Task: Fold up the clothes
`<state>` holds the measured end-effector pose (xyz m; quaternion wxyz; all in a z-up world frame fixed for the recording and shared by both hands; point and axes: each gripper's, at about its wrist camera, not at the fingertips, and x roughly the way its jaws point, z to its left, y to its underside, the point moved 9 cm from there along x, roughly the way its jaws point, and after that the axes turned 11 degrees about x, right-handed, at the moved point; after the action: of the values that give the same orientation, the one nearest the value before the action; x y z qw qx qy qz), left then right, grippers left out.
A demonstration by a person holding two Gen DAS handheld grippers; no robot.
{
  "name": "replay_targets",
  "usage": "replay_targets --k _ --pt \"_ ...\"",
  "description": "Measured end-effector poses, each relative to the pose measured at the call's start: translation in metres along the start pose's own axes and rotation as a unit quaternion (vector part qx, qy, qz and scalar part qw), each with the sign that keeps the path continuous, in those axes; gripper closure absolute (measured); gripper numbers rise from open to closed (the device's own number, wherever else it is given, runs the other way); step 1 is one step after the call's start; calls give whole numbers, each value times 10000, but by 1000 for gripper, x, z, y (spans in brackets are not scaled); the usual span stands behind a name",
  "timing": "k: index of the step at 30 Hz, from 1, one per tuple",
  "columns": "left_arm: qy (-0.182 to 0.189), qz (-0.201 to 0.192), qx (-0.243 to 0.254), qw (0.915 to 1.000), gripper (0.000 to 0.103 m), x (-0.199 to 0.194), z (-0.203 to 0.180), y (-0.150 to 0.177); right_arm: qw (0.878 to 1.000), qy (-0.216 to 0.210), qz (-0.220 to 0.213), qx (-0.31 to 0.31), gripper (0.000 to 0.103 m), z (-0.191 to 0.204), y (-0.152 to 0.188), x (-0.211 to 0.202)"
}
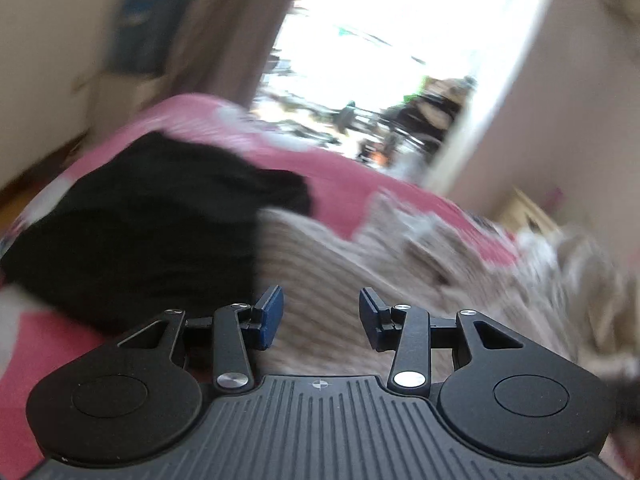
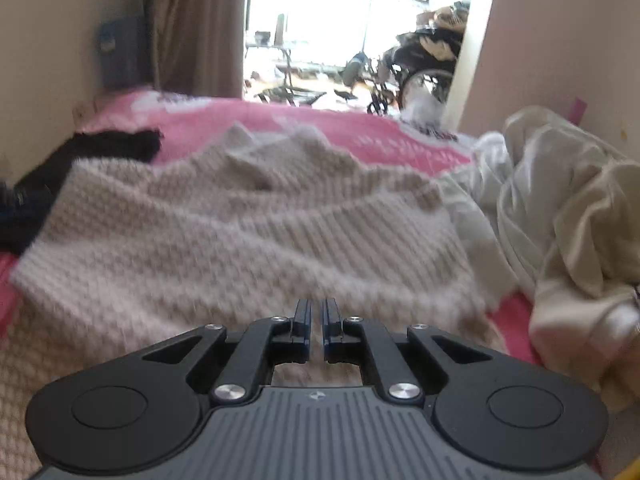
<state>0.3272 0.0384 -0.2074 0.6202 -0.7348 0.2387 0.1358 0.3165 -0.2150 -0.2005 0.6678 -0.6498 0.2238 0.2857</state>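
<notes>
A beige knitted sweater (image 2: 240, 220) lies spread on the pink bed cover (image 2: 320, 128). My right gripper (image 2: 317, 306) hovers over its near part, shut, with nothing between the pads. In the blurred left wrist view the same sweater (image 1: 340, 248) lies under and ahead of my left gripper (image 1: 320, 296), whose jaws stand apart with nothing between them. A black garment (image 1: 160, 208) lies to the left of the sweater, and it also shows at the far left in the right wrist view (image 2: 116, 144).
A heap of cream and white clothes (image 2: 560, 200) is piled at the right of the bed. Beyond the bed hang a brown curtain (image 2: 192, 28) and a bright doorway with a wheelchair (image 2: 424, 64). A wall runs along the left.
</notes>
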Motion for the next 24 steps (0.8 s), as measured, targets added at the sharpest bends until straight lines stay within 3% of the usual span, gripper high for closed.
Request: replay_targets --k 3,5,8,13,15,18,21,24 --pt "-114 551 833 9949 60 17 -22 20 9992 199 239 231 101 -19 9 37" --pt "-235 937 1123 9890 60 31 -24 36 9980 325 370 408 103 -33 20 58" --pt "-258 894 1074 9899 60 29 -24 34 9973 374 364 518 103 -33 13 51" --pt "-200 841 837 9927 59 27 -19 30 9982 276 94 515 99 -26 6 0" --pt "-150 764 700 9945 59 22 -17 28 9980 61 176 605 99 -24 12 -13" --pt "239 569 618 9962 59 16 -25 21 9969 6 528 580 99 -22 30 -8" --pt "870 705 1056 9881 57 14 -53 30 9950 168 777 599 99 -26 49 14" --pt "688 911 1889 9753 56 19 -71 47 9948 287 767 598 100 -25 51 18"
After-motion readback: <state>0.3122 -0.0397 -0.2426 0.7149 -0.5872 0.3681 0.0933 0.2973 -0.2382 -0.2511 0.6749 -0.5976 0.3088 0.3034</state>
